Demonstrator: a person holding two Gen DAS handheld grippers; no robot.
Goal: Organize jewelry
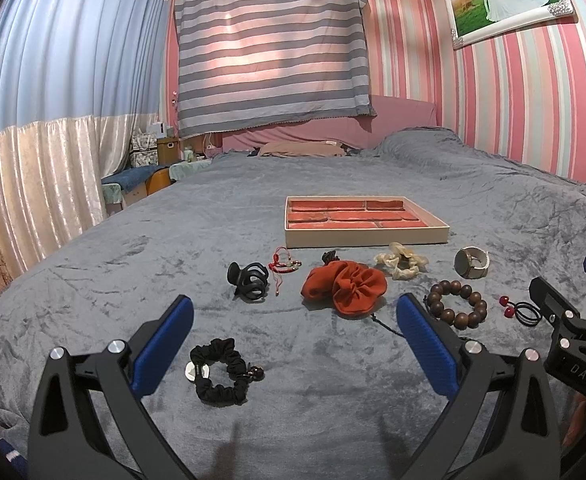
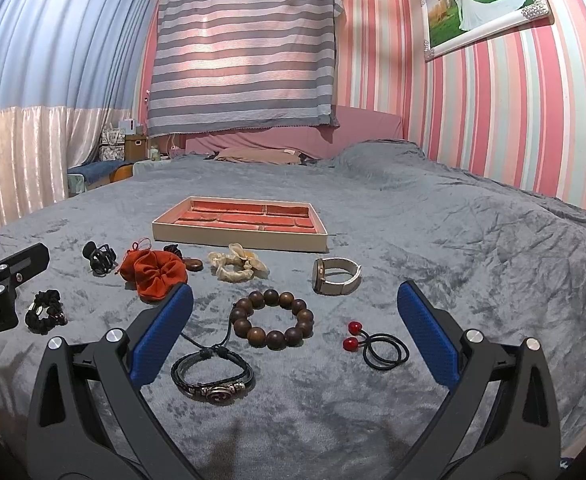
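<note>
A cream tray (image 1: 367,237) (image 2: 237,241) with red compartments lies on the grey bed. In front of it lie a black hair claw (image 1: 248,281), a red string bracelet (image 1: 283,266), an orange pouch (image 1: 345,286) (image 2: 153,272), a cream scrunchie (image 1: 401,265) (image 2: 235,266), a white watch (image 1: 471,263) (image 2: 335,275), a wooden bead bracelet (image 1: 457,306) (image 2: 273,318), a red-bead hair tie (image 2: 377,346), a black leather bracelet (image 2: 213,378) and a black scrunchie (image 1: 221,370) (image 2: 45,312). My left gripper (image 1: 295,344) is open above the black scrunchie. My right gripper (image 2: 295,332) is open above the bead bracelet.
The grey blanket (image 1: 253,200) covers the whole bed. A pillow (image 1: 301,148) lies at the far end. Curtains (image 1: 45,120) and small furniture stand left of the bed. A striped wall (image 2: 513,120) runs along the right.
</note>
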